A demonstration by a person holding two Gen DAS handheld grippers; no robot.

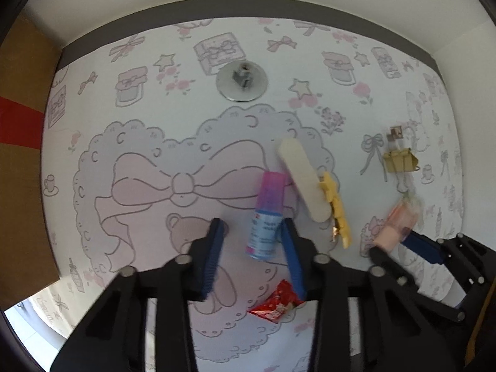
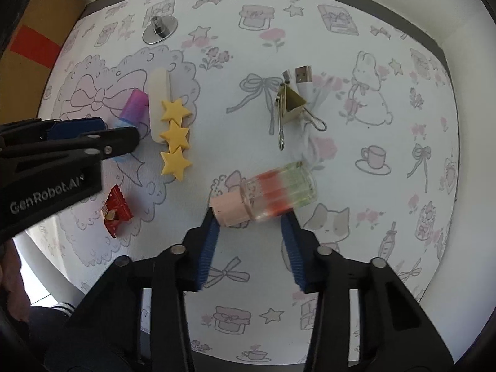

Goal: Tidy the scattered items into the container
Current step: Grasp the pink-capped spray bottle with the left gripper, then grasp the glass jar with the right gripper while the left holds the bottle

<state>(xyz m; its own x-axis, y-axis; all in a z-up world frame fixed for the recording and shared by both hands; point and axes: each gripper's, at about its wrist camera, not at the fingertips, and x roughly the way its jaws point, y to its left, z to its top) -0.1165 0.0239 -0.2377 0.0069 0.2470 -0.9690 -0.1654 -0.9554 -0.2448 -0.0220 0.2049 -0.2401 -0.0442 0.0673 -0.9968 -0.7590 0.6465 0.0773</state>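
Right now your left gripper (image 1: 252, 235) is spread around the blue-and-pink spray bottle (image 1: 266, 214), which lies on the patterned mat (image 1: 155, 124). Just right of that bottle lie a cream nail file (image 1: 305, 179) and a yellow star clip (image 1: 336, 207); below it sits a red candy wrapper (image 1: 276, 305). Your right gripper (image 2: 251, 226) is spread too, fingers flanking a clear pink-capped bottle (image 2: 266, 193) well right of the spray bottle.

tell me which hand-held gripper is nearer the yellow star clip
Left. The left hand-held gripper sits around the small spray bottle, just beside the yellow star clip. The right hand-held gripper is farther off, at the clear pink-capped bottle.
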